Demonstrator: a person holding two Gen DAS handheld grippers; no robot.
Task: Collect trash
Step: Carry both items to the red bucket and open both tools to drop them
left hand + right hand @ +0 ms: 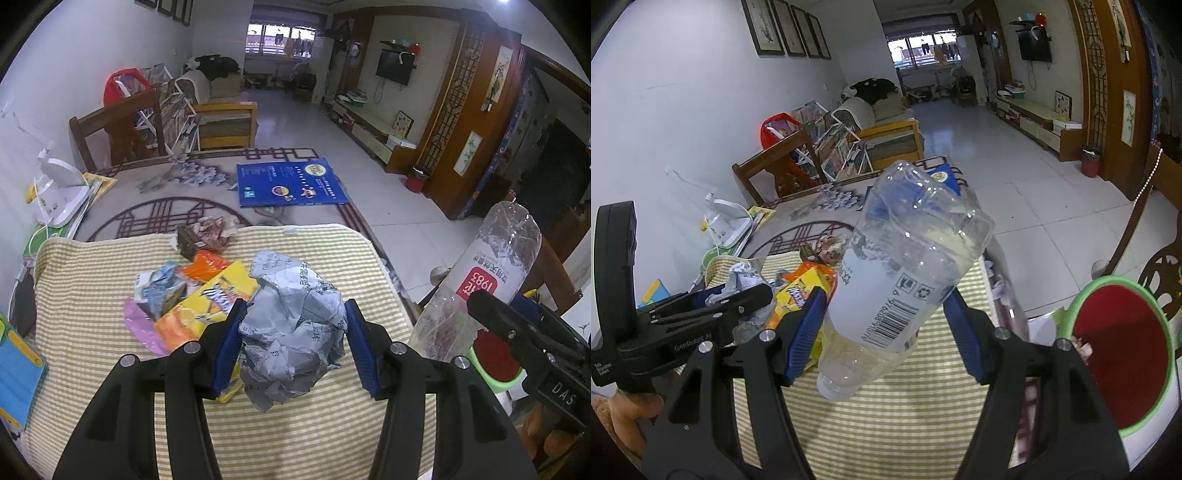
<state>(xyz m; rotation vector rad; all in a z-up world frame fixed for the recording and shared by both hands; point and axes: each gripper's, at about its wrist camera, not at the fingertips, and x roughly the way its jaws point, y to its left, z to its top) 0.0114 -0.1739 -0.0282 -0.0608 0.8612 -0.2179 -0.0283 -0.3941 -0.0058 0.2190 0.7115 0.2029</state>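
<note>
My left gripper is shut on a crumpled ball of grey printed paper, held above the striped cloth. My right gripper is shut on an empty clear plastic bottle with a white label, neck pointing down toward the camera. The same bottle shows at the right of the left wrist view. Loose wrappers in yellow, orange, pink and blue lie on the cloth behind the paper ball. A bin with a green rim and red inside stands at the right, beside the table.
A blue printed box lies flat on the patterned table cover further back. A white appliance sits at the table's left edge, and wooden chairs stand behind. Another crumpled wrapper rests at the cloth's far edge.
</note>
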